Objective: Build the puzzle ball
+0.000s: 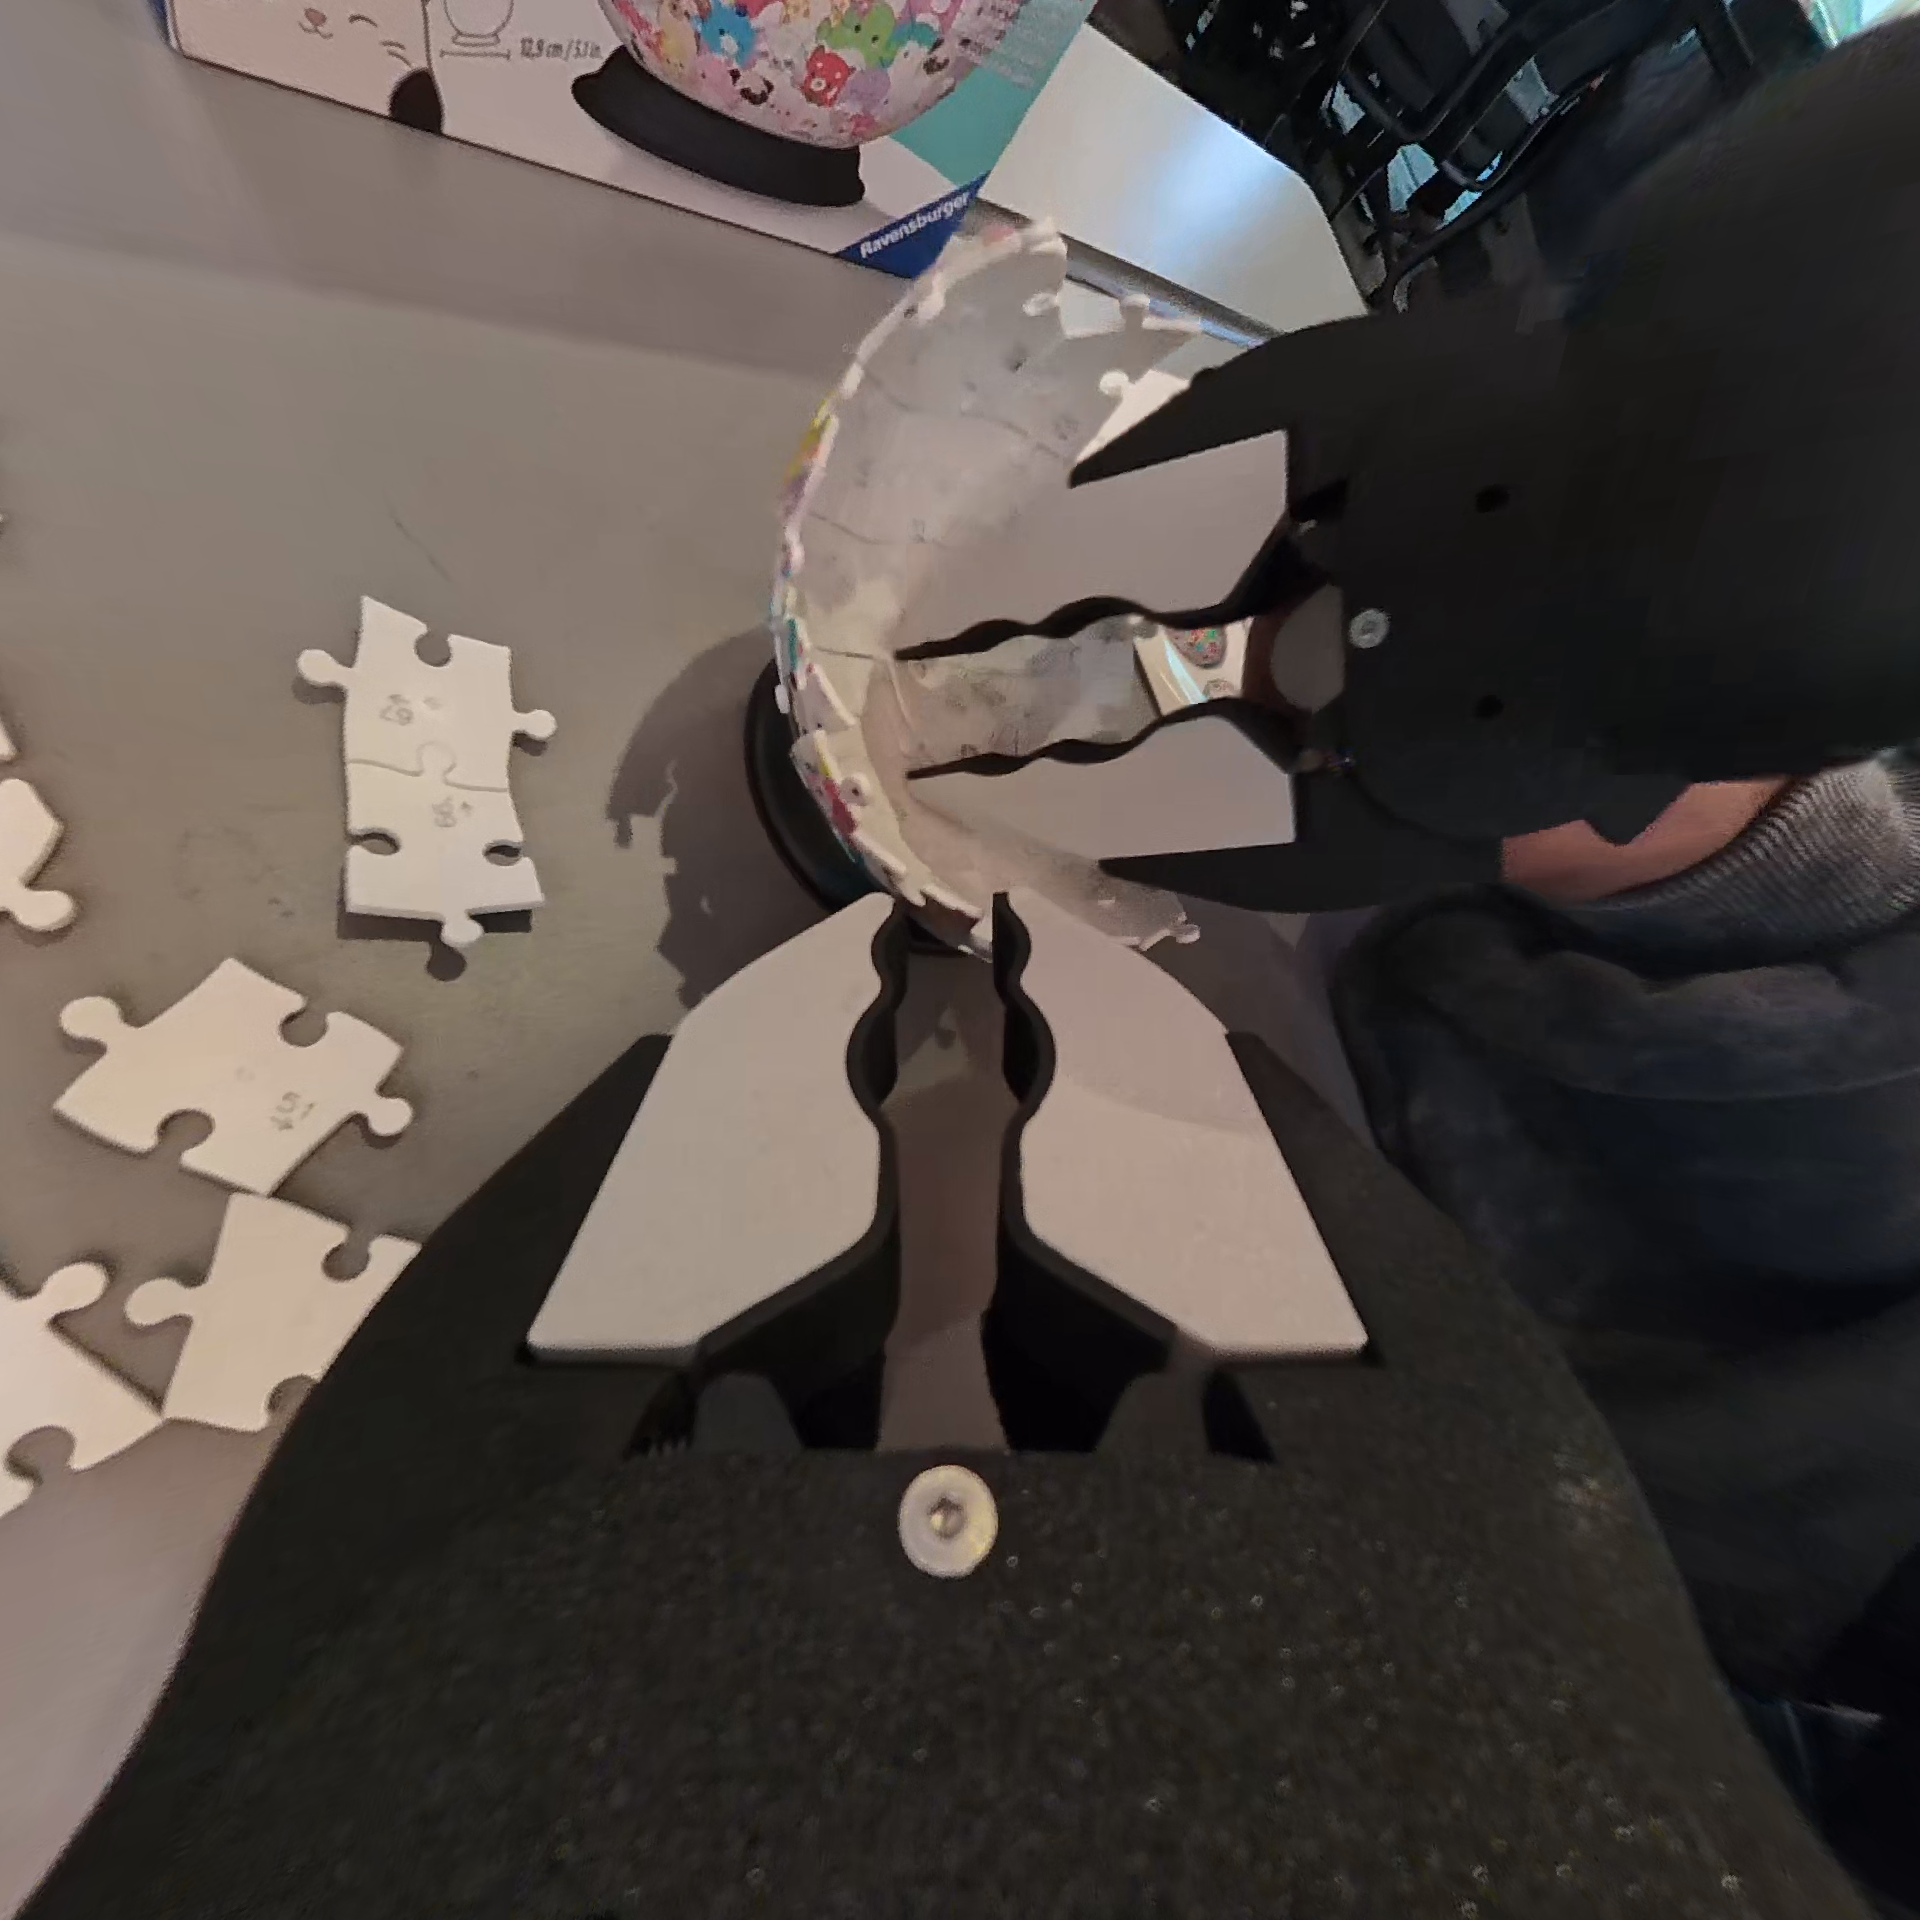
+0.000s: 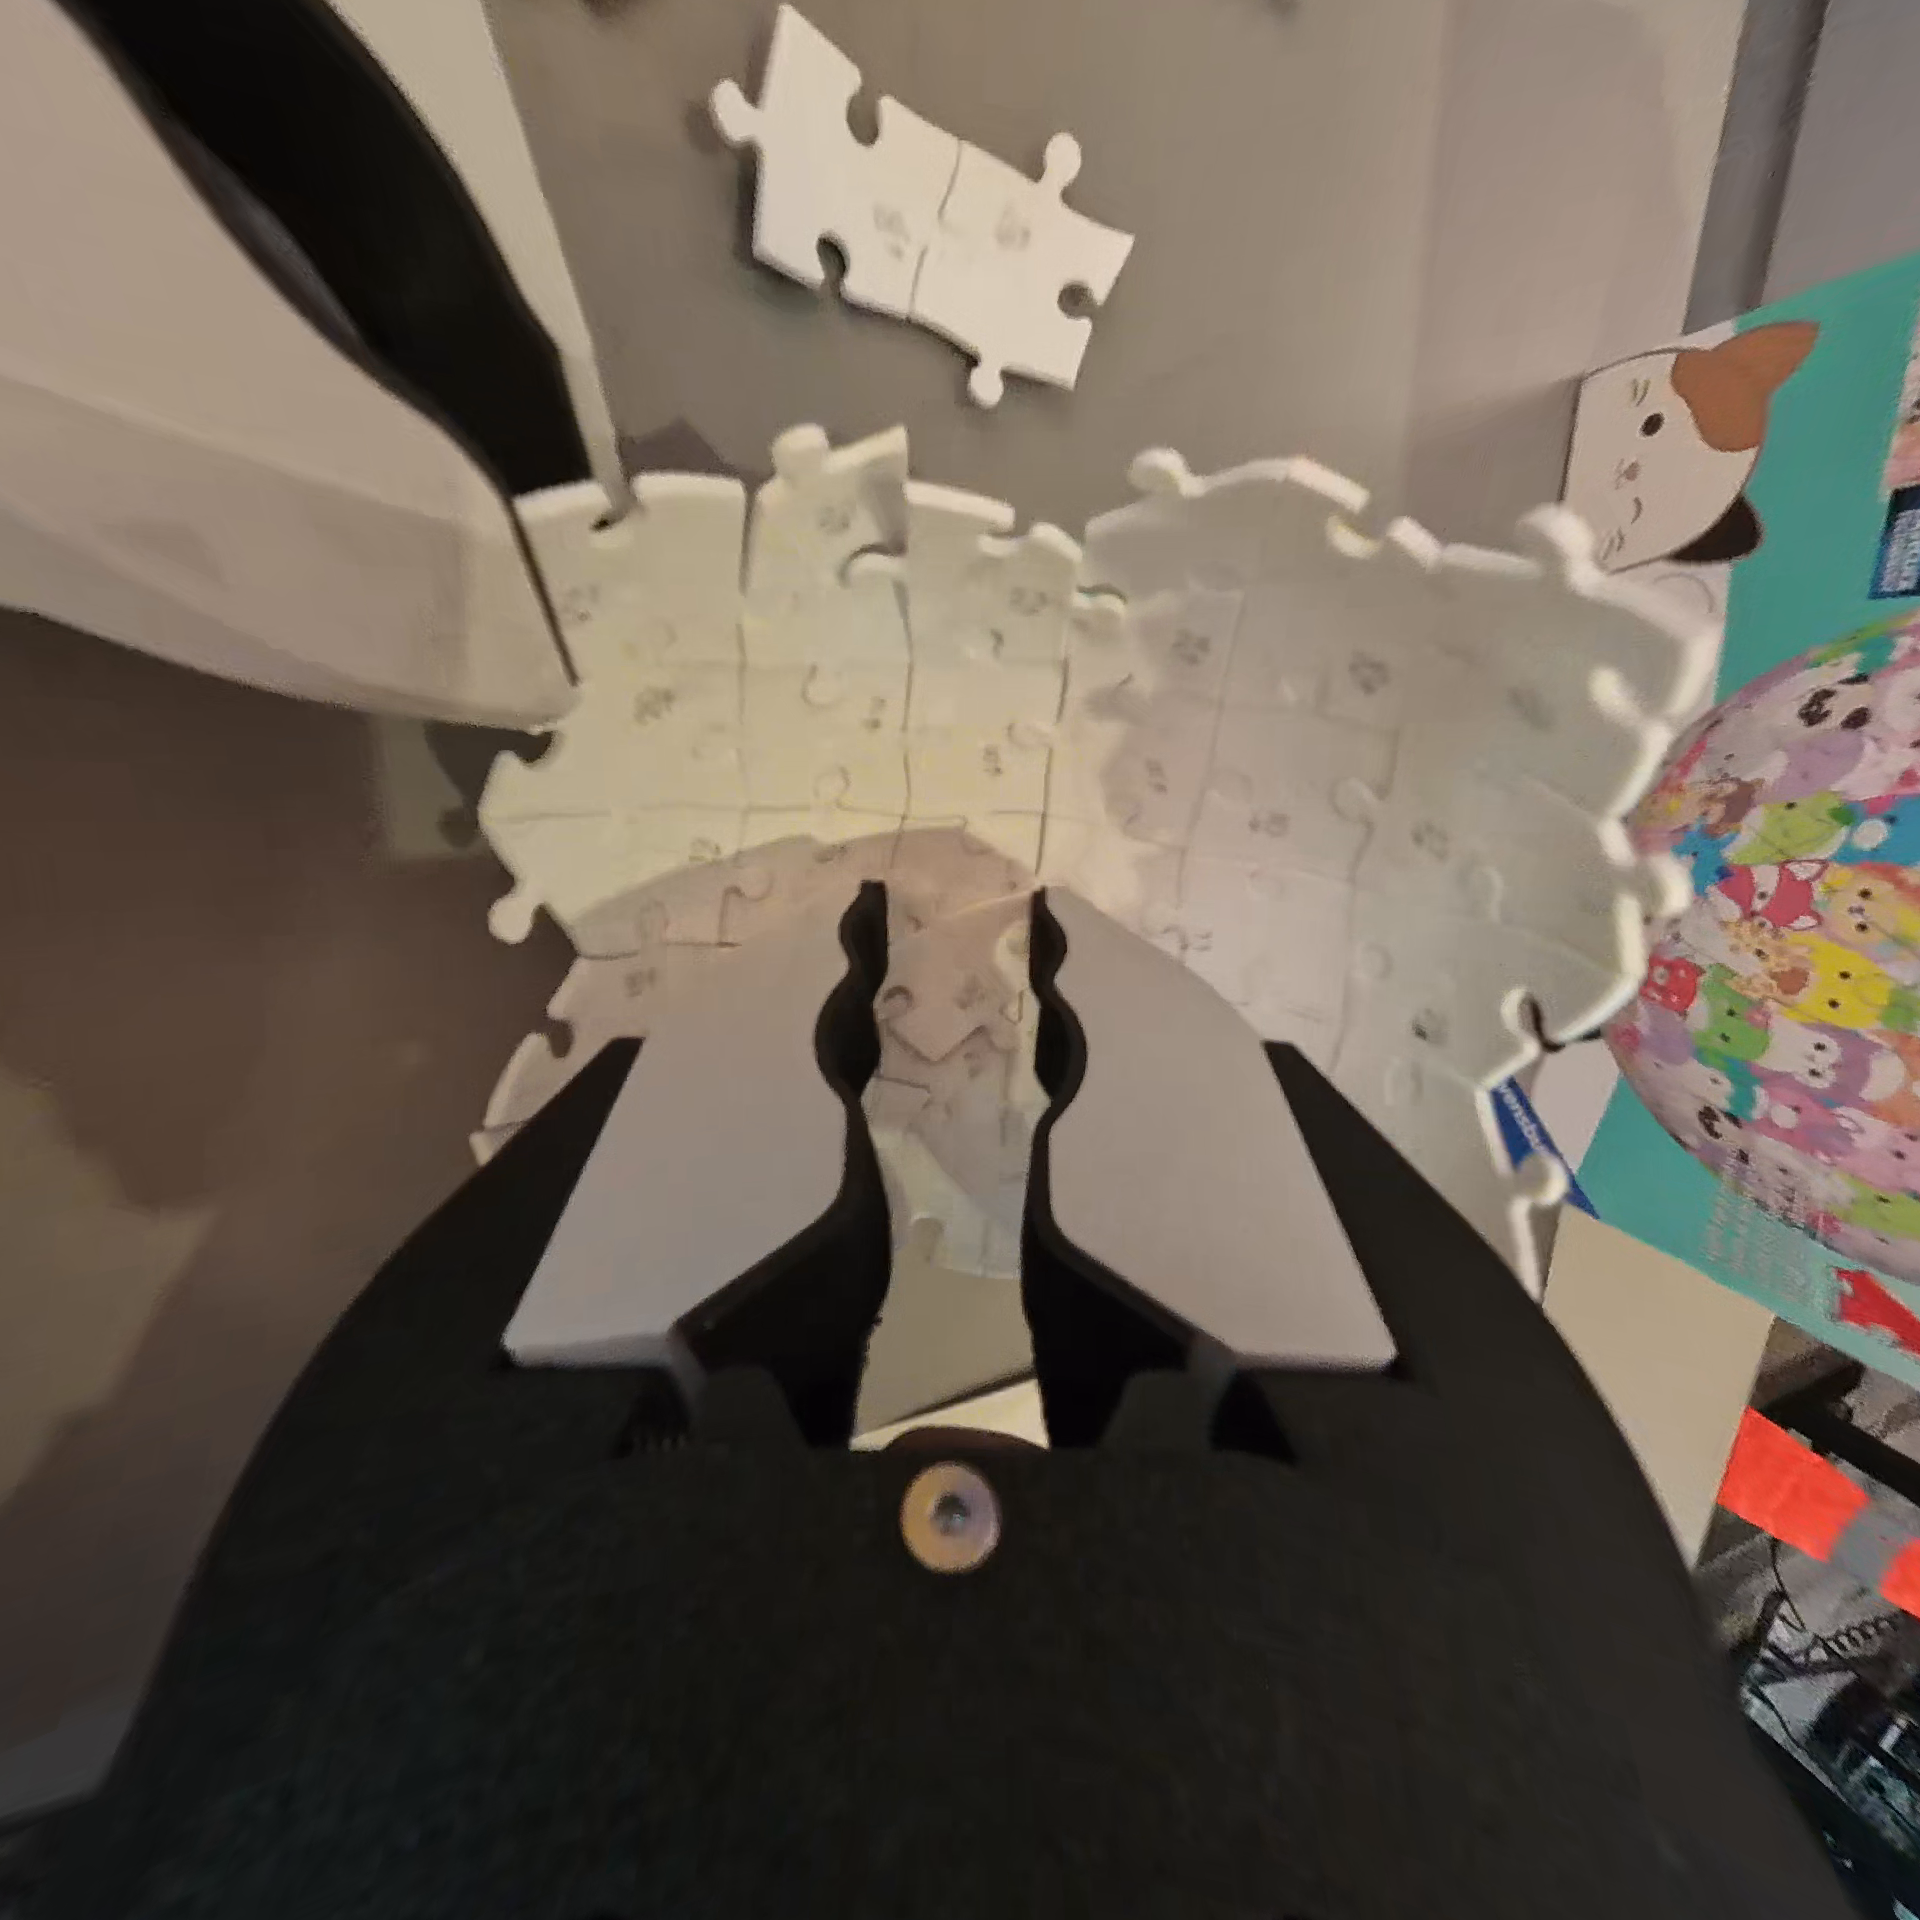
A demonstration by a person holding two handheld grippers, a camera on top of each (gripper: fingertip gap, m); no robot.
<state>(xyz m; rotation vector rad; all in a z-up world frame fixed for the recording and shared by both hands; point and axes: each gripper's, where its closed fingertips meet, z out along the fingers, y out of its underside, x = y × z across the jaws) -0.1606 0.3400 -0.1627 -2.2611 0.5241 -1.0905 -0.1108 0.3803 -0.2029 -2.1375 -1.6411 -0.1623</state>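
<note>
the left claw (image 1: 945, 914) stood narrowly parted, its two wavy black fingers a small gap apart, with the lower rim of the half-built white puzzle ball shell (image 1: 935, 561) right at its tips; whether it pinched that rim could not be told. the right claw (image 2: 956, 899) was likewise parted by a modest gap and reached into the hollow of the shell (image 2: 1299, 790), its tips against or just over the inner wall, gripping nothing that showed. in the left wrist view the right claw (image 1: 904, 712) came in from the right, fingers inside the bowl.

the shell sat on a dark round stand (image 1: 790, 800) on the grey worktop (image 1: 312, 436), tipped on its side so that its open mouth faced right toward the right claw; its jagged rim ran roughly top to bottom in that view, coloured print on the outer face.

a joined pair of white puzzle pieces (image 1: 436, 769) lay flat on the worktop, well apart from the shell, with more loose white pieces (image 1: 239, 1070) nearer the left edge. the printed puzzle box (image 1: 623, 94) lay behind.
</note>
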